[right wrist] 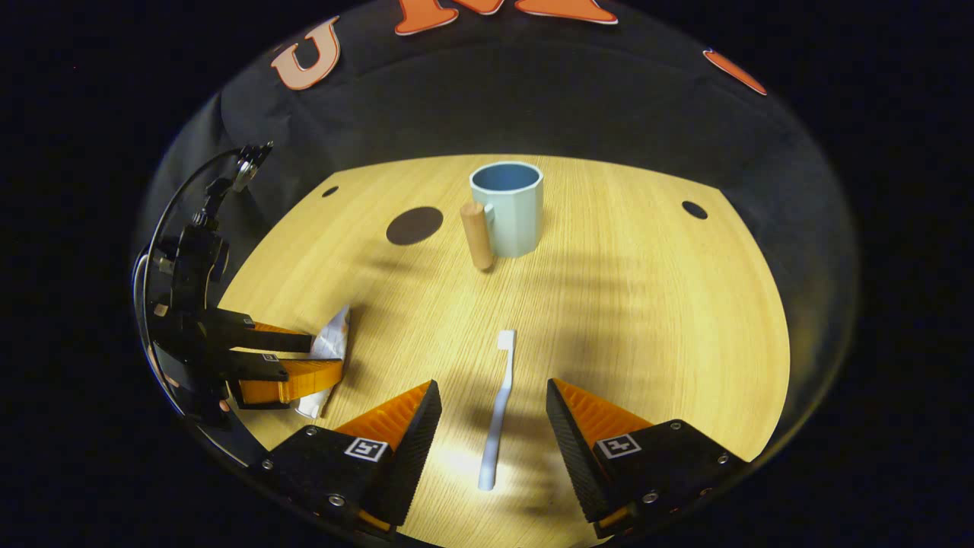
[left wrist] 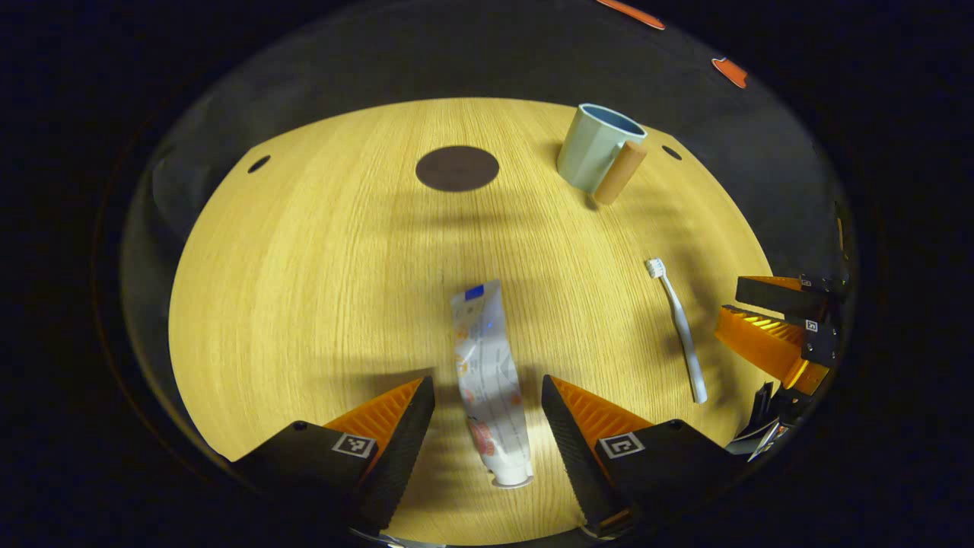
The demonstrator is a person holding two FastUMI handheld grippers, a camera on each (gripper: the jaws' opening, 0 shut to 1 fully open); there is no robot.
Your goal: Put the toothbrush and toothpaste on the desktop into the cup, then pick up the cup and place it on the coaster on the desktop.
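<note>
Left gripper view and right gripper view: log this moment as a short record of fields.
left gripper: jaws open, straddling the white toothpaste tube
right gripper: jaws open, straddling the white toothbrush
pale blue cup with a wooden handle: upright, holding neither item
round dark coaster: bare, apart from the cup
light wooden desktop: toothpaste tube and toothbrush lying flat

Desktop (left wrist: 319,251): pale wood with a fine straight grain, lit warmly from above, crossed by soft blurred shadows.
Desktop edge: dark surround beyond the far edge in both views.
Holes: small dark oval holes near the far corners of the desktop, one at the left (left wrist: 259,164) and one at the right (left wrist: 671,152) in the left gripper view; the same pair shows in the right gripper view (right wrist: 329,191) (right wrist: 694,209).
Booth wall (right wrist: 533,91): black cloth behind the desktop.
</note>
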